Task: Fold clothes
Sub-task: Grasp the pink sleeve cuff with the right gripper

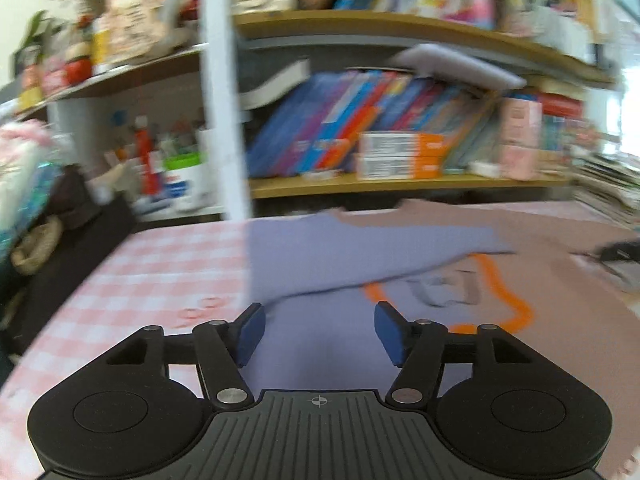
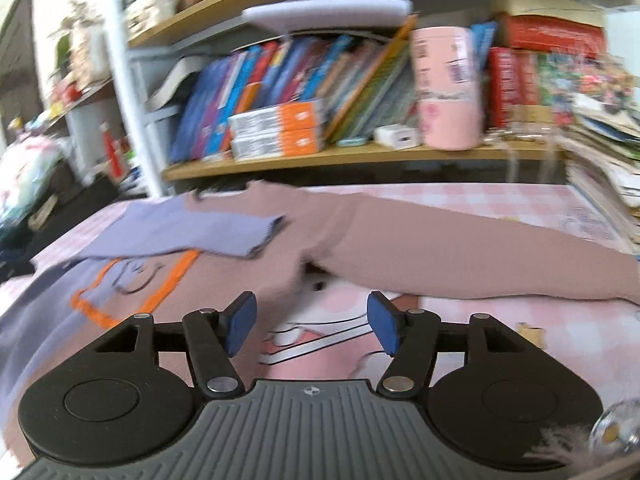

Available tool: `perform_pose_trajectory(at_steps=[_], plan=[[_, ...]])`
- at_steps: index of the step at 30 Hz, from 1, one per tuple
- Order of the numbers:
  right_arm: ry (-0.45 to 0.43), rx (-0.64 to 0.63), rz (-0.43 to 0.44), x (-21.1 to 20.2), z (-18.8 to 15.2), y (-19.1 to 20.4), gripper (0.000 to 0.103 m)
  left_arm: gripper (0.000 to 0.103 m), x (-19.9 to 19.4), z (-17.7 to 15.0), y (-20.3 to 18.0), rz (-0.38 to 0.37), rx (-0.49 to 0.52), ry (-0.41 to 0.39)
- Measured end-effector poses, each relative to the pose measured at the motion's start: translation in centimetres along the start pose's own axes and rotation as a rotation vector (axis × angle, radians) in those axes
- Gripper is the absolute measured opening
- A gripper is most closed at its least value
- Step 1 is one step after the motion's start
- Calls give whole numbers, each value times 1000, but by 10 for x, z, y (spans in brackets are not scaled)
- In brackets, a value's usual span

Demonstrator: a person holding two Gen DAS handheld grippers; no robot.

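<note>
Both tongs stand spread with nothing between their blue pads: left tongs [image 1: 319, 330] over the lilac half of the top, right tongs [image 2: 311, 325] over the pink tabletop [image 2: 500, 332] just off the garment's edge.

One top [image 2: 248, 264] lies flat on the tabletop, half lilac, half dusty pink, with an orange outline [image 1: 516, 312] printed on the chest. Its lilac sleeve [image 1: 360, 252] is laid across the body toward 1 o'clock from the left tongs; its pink sleeve [image 2: 460, 260] stretches out to 3 o'clock in the right view. That fits a fold partly made, or a garment merely lying that way.

My guess is a soft, light knit: limp, no stiffness, likely to sag and drag if lifted at one point, yet not slippery or fragile. Best hold looks like a pinch at a seam or cuff, or at two corners of the hem, one per tongs.

Count: one garment, two sleeves, two tongs. Beyond, at 12 o'clock, a shelf [image 2: 360, 156] with many books, number unclear through blur.
</note>
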State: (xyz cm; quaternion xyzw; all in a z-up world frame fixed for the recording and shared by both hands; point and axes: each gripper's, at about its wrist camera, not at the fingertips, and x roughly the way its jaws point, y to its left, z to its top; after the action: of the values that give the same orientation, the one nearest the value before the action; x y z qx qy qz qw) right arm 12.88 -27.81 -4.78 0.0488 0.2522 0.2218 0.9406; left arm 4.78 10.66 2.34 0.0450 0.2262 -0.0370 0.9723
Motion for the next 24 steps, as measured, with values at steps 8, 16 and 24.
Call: perform_pose_trajectory(at_steps=[8, 16, 24], plan=[[-18, 58, -15, -4, 0, -13, 64, 79, -7, -14, -27, -151, 104, -34], [-20, 136, -38, -5, -1, -25, 66, 81, -15, -24, -43, -275, 167, -65], [-28, 217, -122, -8, -3, -38, 66, 93, -22, -25, -42, -350, 178, -108]])
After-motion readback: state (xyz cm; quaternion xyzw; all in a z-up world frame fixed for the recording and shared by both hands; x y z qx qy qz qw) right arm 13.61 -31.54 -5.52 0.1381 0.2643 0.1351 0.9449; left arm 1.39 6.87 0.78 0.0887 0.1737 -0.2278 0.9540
